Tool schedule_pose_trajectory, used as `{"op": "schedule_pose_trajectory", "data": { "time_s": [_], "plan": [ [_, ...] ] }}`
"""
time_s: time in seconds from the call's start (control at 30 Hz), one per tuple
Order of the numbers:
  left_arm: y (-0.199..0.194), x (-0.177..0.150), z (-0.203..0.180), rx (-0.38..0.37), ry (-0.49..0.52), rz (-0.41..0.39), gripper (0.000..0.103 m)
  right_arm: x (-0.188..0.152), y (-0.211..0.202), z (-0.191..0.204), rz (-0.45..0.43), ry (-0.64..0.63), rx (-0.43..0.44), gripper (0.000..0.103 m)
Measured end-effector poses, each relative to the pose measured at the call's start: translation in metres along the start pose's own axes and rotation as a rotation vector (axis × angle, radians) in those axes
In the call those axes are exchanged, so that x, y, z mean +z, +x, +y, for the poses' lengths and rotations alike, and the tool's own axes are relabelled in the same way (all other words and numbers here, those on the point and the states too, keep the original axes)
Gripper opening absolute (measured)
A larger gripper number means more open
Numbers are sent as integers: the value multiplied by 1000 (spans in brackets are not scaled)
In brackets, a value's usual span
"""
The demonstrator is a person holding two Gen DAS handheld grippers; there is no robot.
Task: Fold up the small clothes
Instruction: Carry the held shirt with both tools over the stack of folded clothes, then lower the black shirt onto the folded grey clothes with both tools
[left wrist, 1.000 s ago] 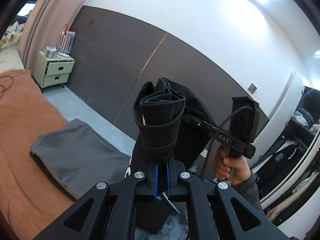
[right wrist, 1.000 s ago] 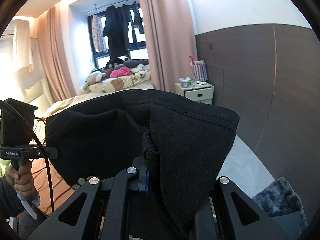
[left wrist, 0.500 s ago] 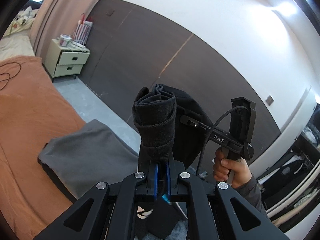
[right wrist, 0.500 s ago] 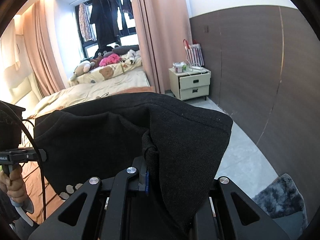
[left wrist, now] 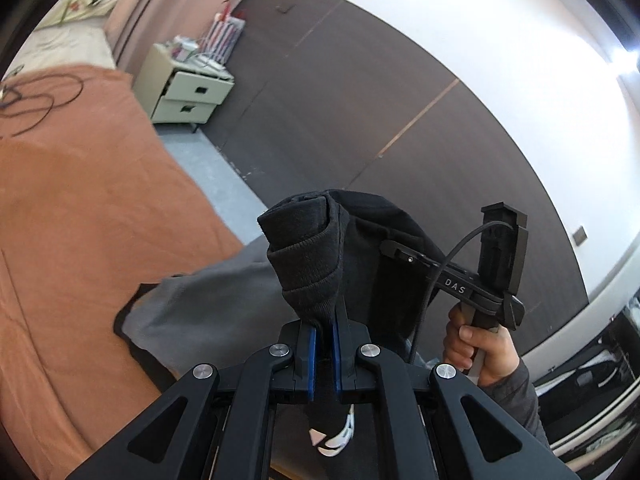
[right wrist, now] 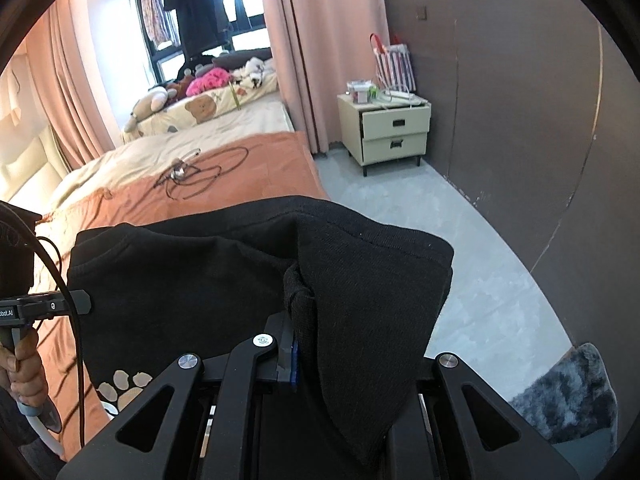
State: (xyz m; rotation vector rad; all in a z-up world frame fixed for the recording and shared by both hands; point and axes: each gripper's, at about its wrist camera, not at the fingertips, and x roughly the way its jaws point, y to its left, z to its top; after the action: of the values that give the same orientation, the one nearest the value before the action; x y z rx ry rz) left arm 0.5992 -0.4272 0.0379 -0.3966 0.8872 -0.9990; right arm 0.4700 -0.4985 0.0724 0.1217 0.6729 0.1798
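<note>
The left gripper (left wrist: 323, 344) is closed on a bunched, ribbed edge of the black garment (left wrist: 320, 256), with the blue pads pressed on the cloth. The right gripper (right wrist: 304, 344) also grips this garment: only its left finger shows, and the cloth hides the rest, but a fold is pinched there and drapes over the right side. Between the two grippers the garment hangs in the air, above the edge of the orange bed cover (left wrist: 80, 208). A pale paw print shows low on its front in the right wrist view.

On the cover, just below, lies a grey garment (left wrist: 208, 312), which looks already folded.

I judge that the step in hand is to bring the black garment down to the bed. To do it well, both grips should remain firm, the two hands level and apart so the cloth is stretched, and the landing place should be beside the grey piece, not on it.
</note>
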Motion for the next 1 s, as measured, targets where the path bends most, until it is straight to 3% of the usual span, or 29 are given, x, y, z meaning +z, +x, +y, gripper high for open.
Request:
{"op": "schedule_pose_trajectory", "data": {
  "time_s": [0.2,0.27,0.33,0.4,0.43,0.47,0.5,0.63,0.73,0.8,0.9,1.0],
  "plan": [
    [22,5,48,18,-66,3,6,17,46,0,48,-3,-9,10],
    [31,5,60,60,-66,3,6,22,65,-4,78,19,-35,11],
    [53,1,76,148,-84,54,7,26,88,-9,139,50,-93,23],
    [68,-8,85,213,-132,125,6,28,110,-13,239,36,-215,54],
    [69,-14,86,246,-127,127,7,29,114,-15,264,17,-280,57],
    [69,-16,86,261,-112,121,11,31,115,-17,275,-10,-350,57],
    [68,-18,87,268,-102,119,16,33,113,-18,276,-15,-368,57],
    [56,-17,93,267,-140,110,18,45,84,-33,217,30,-371,57],
    [44,-13,87,307,-111,85,18,51,65,-35,174,17,-371,57],
    [33,-11,82,340,-101,54,18,52,54,-33,141,22,-322,53],
    [26,-10,79,326,-89,20,18,50,55,-27,171,-3,-176,41],
    [31,-9,75,284,-70,29,18,47,79,-29,244,-44,-175,38]
  ]
}}
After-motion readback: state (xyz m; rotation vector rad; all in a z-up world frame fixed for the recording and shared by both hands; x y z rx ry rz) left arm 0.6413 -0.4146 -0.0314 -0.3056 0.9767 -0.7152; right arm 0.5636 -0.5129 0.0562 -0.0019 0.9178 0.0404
